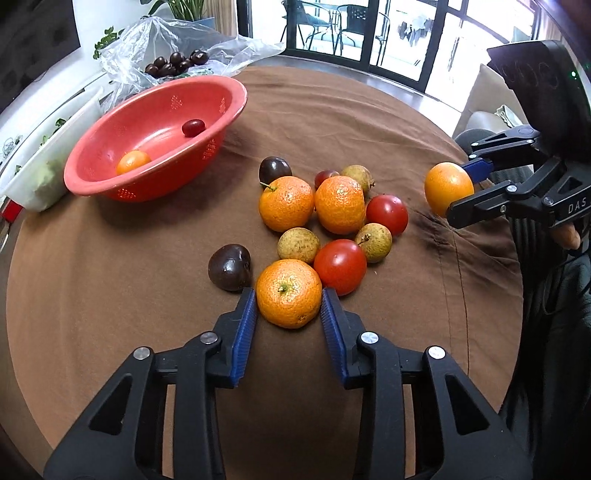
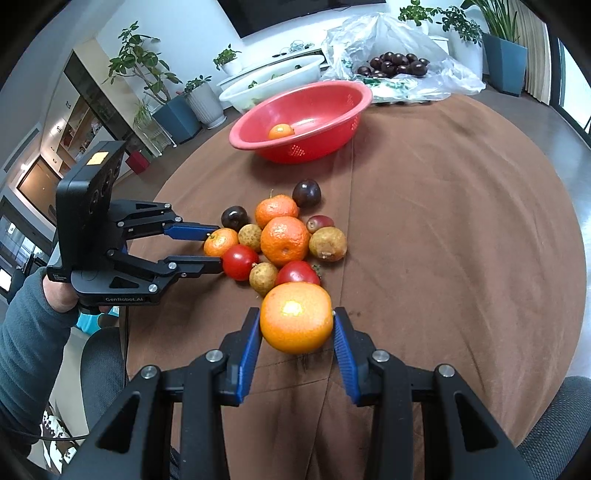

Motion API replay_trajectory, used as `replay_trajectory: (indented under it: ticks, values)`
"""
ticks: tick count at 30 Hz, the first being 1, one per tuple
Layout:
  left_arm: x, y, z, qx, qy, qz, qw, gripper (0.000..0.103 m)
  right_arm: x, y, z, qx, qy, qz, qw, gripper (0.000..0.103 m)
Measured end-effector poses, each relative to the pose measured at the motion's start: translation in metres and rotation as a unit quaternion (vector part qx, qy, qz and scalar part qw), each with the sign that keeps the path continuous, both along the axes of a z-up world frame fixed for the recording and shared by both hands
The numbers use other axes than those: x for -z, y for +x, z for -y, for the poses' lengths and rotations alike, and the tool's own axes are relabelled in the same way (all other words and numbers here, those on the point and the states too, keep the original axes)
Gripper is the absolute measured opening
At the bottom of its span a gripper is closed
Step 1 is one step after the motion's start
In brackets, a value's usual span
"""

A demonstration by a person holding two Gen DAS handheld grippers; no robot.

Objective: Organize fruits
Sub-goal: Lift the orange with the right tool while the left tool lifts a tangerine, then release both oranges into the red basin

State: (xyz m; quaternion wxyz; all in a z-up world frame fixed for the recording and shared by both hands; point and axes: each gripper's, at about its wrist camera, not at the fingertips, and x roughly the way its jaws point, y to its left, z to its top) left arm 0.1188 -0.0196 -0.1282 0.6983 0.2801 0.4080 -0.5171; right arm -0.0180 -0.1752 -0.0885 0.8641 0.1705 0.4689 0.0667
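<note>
While the right gripper point(image 2: 297, 325) holds a smooth round orange point(image 2: 295, 317) clear of the brown tablecloth point(image 1: 369, 110), the left gripper point(image 1: 289, 301) has its blue pads against a dimpled mandarin point(image 1: 289, 293) at the near edge of the fruit pile, jaws narrow. Pick step, I'd say. Next: lift straight up without nudging the red tomato point(image 1: 340, 266) touching it, then carry to the red perforated plastic bowl point(image 1: 155, 110), which already holds two fruits.

oranges point(image 1: 288, 293) 6 | tomatoes point(image 1: 340, 266) 2 | colander point(image 1: 92, 177) 1

Daylit glass doors point(image 1: 373, 33), potted plants point(image 2: 147, 70), white wall point(image 2: 177, 26)
</note>
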Motion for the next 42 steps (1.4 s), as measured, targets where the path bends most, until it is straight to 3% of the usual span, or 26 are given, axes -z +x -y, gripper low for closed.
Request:
replay_trajectory:
  ticks: [12,18,24,29,34,42]
  values:
    - [-0.02,-0.001,-0.037,-0.093,-0.045,0.003,0.9947,0.032,-0.007,0.005,0.011,0.004,0.0,0.012,1.0,0.041]
    - [-0.052,0.0,-0.048,-0.137,-0.102,0.002,0.9853,0.032,-0.018,0.019,0.042,0.03,-0.008,0.023,0.999,0.041]
    - [-0.091,0.025,-0.028,-0.175,-0.147,0.018,0.9733,0.032,-0.052,0.057,0.08,0.052,-0.029,0.052,0.997,0.041]
    - [-0.105,0.068,0.004,-0.211,-0.137,0.032,0.9674,0.032,-0.083,0.105,0.084,0.025,-0.044,0.078,0.996,0.041]
    - [-0.094,0.098,0.028,-0.236,-0.109,0.031,0.9651,0.032,-0.091,0.151,0.075,-0.006,-0.056,0.079,0.995,0.041]
    - [-0.055,0.106,0.057,-0.236,-0.066,0.026,0.9691,0.033,-0.055,0.213,0.051,-0.054,-0.081,0.027,0.995,0.041]
